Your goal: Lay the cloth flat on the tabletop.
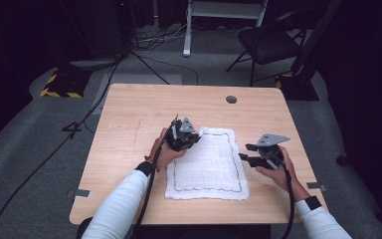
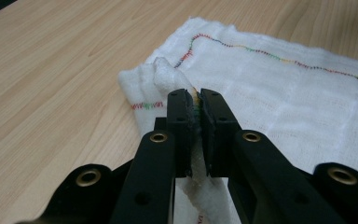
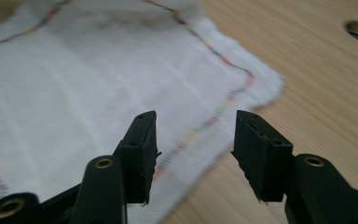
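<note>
A white cloth point(image 1: 206, 162) with a multicoloured stitched border lies flat on the wooden table point(image 1: 129, 129). My left gripper point(image 1: 191, 141) is at the cloth's far left corner, shut on a pinched fold of the cloth point(image 2: 170, 77); the jaws point(image 2: 196, 109) clamp the fabric between them. My right gripper point(image 1: 243, 152) hovers just off the cloth's right edge, open, with nothing between its fingers. In the right gripper view the jaws point(image 3: 196, 140) straddle the cloth's edge point(image 3: 223, 105) without touching it.
A round hole point(image 1: 231, 99) sits in the table near its far edge. A black folding chair point(image 1: 268, 42) and cables point(image 1: 144, 62) lie on the grey floor beyond the table. Bare wood surrounds the cloth on all sides.
</note>
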`<state>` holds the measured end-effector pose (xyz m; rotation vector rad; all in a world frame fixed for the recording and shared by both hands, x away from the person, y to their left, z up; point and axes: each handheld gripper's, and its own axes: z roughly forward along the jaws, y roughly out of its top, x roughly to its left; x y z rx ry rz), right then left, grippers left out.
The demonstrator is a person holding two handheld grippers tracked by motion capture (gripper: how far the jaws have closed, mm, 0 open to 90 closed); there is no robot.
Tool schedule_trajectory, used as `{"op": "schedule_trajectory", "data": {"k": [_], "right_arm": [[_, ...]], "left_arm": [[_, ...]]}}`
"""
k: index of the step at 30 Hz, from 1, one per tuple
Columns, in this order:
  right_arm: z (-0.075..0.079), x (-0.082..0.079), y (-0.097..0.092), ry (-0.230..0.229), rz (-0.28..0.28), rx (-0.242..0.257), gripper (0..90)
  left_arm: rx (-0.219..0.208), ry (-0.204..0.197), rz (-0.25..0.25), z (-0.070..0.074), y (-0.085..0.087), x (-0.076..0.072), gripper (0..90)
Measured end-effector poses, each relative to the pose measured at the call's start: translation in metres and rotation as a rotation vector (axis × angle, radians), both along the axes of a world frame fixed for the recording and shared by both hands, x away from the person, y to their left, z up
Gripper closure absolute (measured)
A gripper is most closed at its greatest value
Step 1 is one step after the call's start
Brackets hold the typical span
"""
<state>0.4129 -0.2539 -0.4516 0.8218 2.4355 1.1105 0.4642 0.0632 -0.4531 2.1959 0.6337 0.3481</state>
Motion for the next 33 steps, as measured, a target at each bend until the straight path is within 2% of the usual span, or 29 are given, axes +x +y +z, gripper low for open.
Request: {"op": "schedule_trajectory", "data": {"k": [2,7,10,13,17,19,24,27,30,33], "right_arm": [[0.0,-0.011,0.017,0.0,0.068,0.006,49.8],[-0.003,-0.041,0.072,0.009,0.257,-0.003,49.9],[-0.006,-0.054,0.1,0.034,0.338,0.014,50.1],[-0.013,-0.069,0.135,0.045,0.437,-0.005,50.4],[-0.02,-0.081,0.17,0.054,0.521,-0.021,50.4],[-0.025,-0.083,0.184,0.049,0.543,-0.044,50.5],[-0.034,-0.083,0.205,0.05,0.55,-0.056,50.7],[-0.038,-0.08,0.213,0.042,0.523,-0.074,52.3],[-0.043,-0.076,0.217,0.053,0.499,-0.091,55.1],[-0.043,-0.074,0.218,0.047,0.49,-0.09,65.7]], "left_arm": [[-0.011,0.0,0.006,0.0,-0.003,0.002,82.9],[-0.008,0.001,0.015,0.001,-0.001,0.004,82.8],[-0.013,0.008,0.024,-0.001,0.003,0.006,82.7],[-0.007,0.014,0.036,-0.003,0.006,0.009,82.7],[-0.007,0.017,0.05,-0.003,0.011,0.012,82.7],[-0.005,0.014,0.052,-0.003,0.013,0.013,82.7],[-0.004,0.024,0.067,-0.005,0.019,0.015,82.6],[-0.001,0.029,0.076,-0.007,0.022,0.017,82.6],[0.003,0.034,0.086,-0.009,0.026,0.019,82.5],[0.005,0.036,0.089,-0.01,0.028,0.02,82.5]]}}
